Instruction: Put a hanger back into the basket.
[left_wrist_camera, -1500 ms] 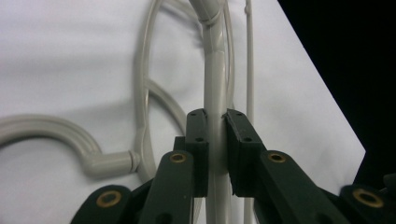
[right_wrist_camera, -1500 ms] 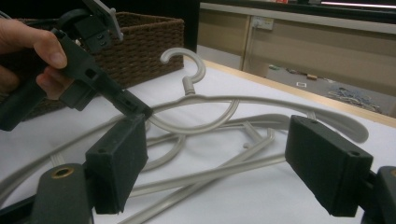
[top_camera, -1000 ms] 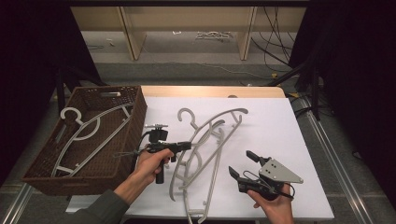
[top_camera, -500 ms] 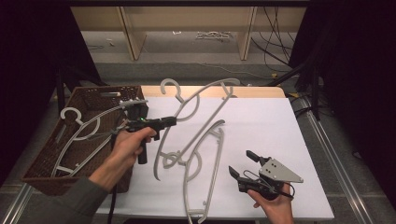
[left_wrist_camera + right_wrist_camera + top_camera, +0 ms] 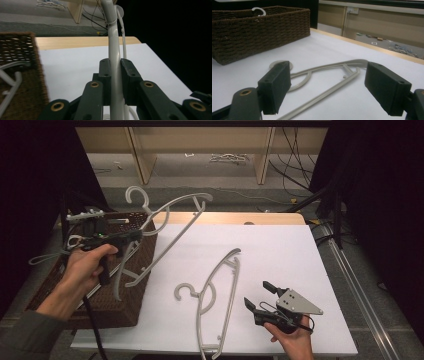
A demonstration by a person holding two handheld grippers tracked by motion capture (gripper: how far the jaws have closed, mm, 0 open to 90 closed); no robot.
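Note:
My left gripper [image 5: 131,236] is shut on a grey plastic hanger [image 5: 172,220] and holds it tilted in the air over the right wall of the brown wicker basket [image 5: 122,307]. In the left gripper view the jaws clamp the hanger's bar [image 5: 113,42], which runs up between them. A second grey hanger [image 5: 217,292] lies flat on the white table [image 5: 280,250]. My right gripper [image 5: 258,293] rests open at the front right, beside that hanger. In the right gripper view the lying hanger [image 5: 324,72] is just beyond the open jaws, and the basket [image 5: 262,27] stands behind it.
Part of another hanger [image 5: 74,241] shows inside the basket. Wooden furniture legs [image 5: 140,155] and cables [image 5: 295,165] are on the floor behind the table. A metal rail [image 5: 350,270] runs along the right side.
My left gripper has carried its hanger up and to the left, from over the table to over the basket's right wall. The right gripper and the lying hanger have stayed put.

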